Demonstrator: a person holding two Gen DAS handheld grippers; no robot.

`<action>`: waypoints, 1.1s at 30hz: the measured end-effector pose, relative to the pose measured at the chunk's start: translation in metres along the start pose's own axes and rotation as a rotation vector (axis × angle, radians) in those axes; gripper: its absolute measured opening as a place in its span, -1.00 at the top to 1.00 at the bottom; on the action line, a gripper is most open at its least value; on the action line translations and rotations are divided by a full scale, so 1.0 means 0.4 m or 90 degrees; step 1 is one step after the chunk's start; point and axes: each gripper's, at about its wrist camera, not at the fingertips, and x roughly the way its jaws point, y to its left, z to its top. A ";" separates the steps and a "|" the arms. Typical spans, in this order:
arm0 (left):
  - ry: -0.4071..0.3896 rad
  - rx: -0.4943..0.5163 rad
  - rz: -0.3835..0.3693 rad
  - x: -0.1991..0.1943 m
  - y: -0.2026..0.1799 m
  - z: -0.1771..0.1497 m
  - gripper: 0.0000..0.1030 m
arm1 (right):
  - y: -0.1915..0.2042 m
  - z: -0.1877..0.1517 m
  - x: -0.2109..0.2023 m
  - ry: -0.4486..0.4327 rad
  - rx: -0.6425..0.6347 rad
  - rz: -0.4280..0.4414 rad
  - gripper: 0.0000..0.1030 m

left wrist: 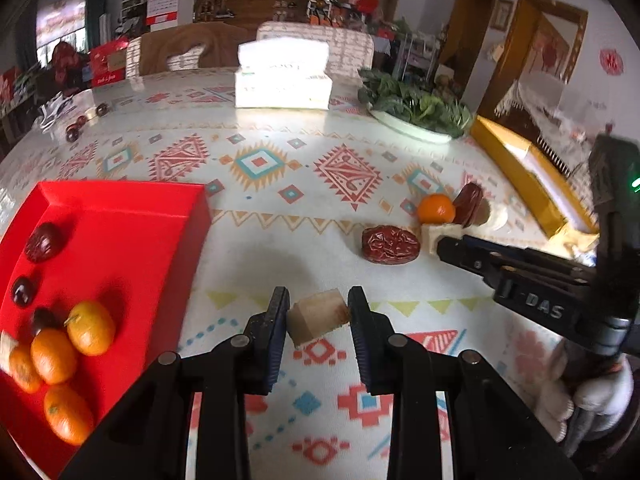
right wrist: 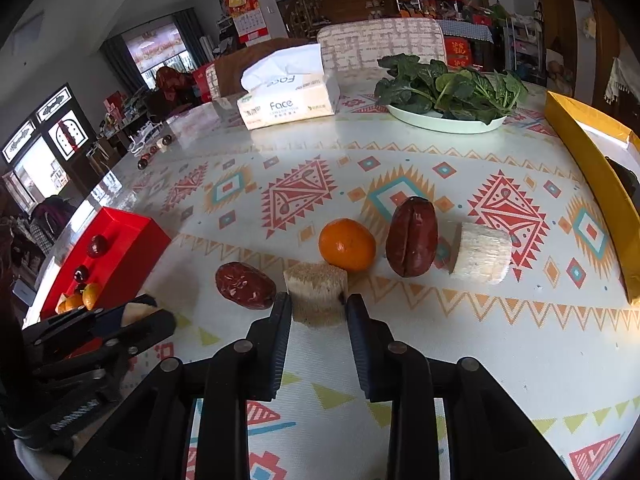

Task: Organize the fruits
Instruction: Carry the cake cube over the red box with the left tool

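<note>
My left gripper (left wrist: 319,314) is shut on a pale sugarcane chunk (left wrist: 318,317), held above the table to the right of the red tray (left wrist: 120,216). The tray holds several small oranges (left wrist: 91,327), a red date (left wrist: 43,241) and dark cherries (left wrist: 23,290). My right gripper (right wrist: 318,306) is shut on another pale chunk (right wrist: 316,298) that sits on the table. Around it lie a red date (right wrist: 245,285), an orange (right wrist: 346,244), a second date (right wrist: 412,236) and a third pale chunk (right wrist: 482,253). The right gripper also shows in the left wrist view (left wrist: 444,240).
A tissue box (right wrist: 288,98) and a plate of green leaves (right wrist: 450,94) stand at the table's far side. A yellow box (right wrist: 592,184) lies along the right edge. Dark fruits (left wrist: 78,124) lie far left. Chairs stand behind the table.
</note>
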 end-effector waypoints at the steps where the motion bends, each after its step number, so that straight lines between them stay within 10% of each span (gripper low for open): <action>1: -0.007 -0.008 -0.004 -0.018 0.008 -0.003 0.43 | 0.002 -0.001 -0.004 -0.003 -0.001 0.003 0.39; 13: -0.078 -0.094 0.015 -0.213 0.171 -0.060 0.43 | 0.048 -0.020 -0.039 -0.035 -0.015 0.027 0.64; 21: -0.100 -0.131 0.010 -0.260 0.249 -0.096 0.43 | 0.090 -0.016 -0.008 -0.024 -0.054 -0.052 0.17; 33: -0.116 -0.171 0.016 -0.298 0.331 -0.124 0.43 | 0.128 0.003 0.053 0.003 -0.052 -0.055 0.27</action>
